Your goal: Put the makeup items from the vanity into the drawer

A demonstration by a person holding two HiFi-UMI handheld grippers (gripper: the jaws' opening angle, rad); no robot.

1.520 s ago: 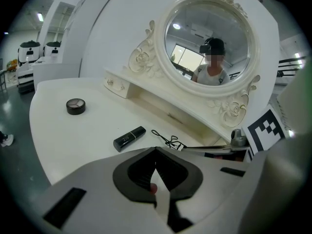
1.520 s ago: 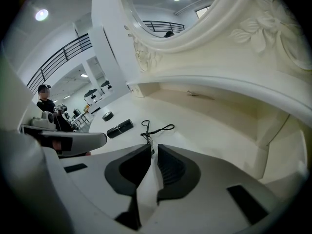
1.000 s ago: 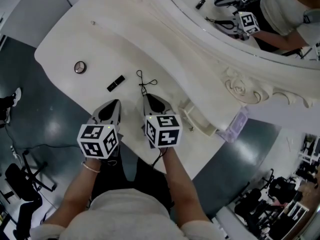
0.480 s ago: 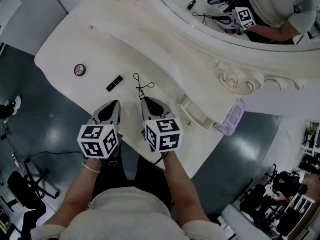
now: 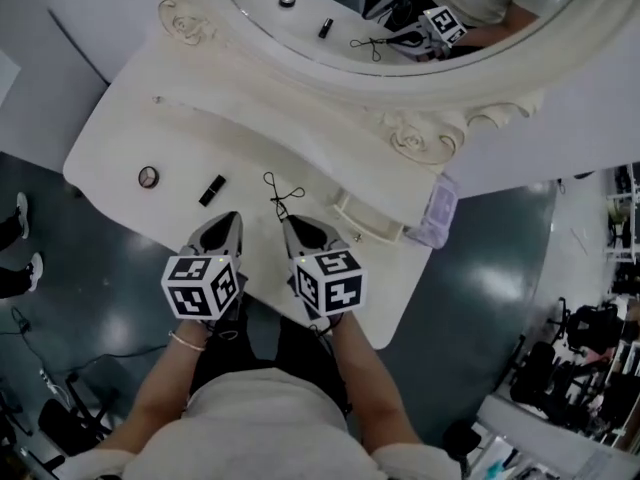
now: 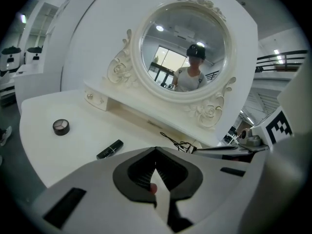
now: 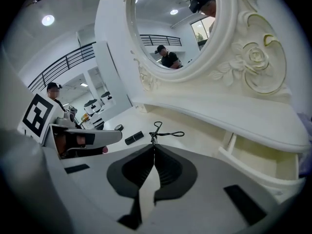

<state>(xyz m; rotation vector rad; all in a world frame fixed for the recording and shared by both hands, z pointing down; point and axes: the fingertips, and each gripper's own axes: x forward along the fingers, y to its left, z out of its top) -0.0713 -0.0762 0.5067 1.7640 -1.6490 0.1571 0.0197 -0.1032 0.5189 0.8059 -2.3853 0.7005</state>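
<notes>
Both grippers are lifting up and back off the vanity (image 5: 120, 138), so nothing's going in yet. My left gripper (image 5: 226, 222) and right gripper (image 5: 292, 224) are staying pressed together, carrying nothing. The eyelash curler (image 5: 282, 194) is lying just left of the open drawer (image 5: 385, 236), with the lipstick (image 5: 211, 190) and compact (image 5: 148, 176) further left of it.

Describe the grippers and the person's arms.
Both the left gripper and right gripper have pale grey, pointed shells with black jaw pads. Each carries a white cube with black square markers. The person wears a light short-sleeved top and a thin bracelet on the left wrist.
</notes>
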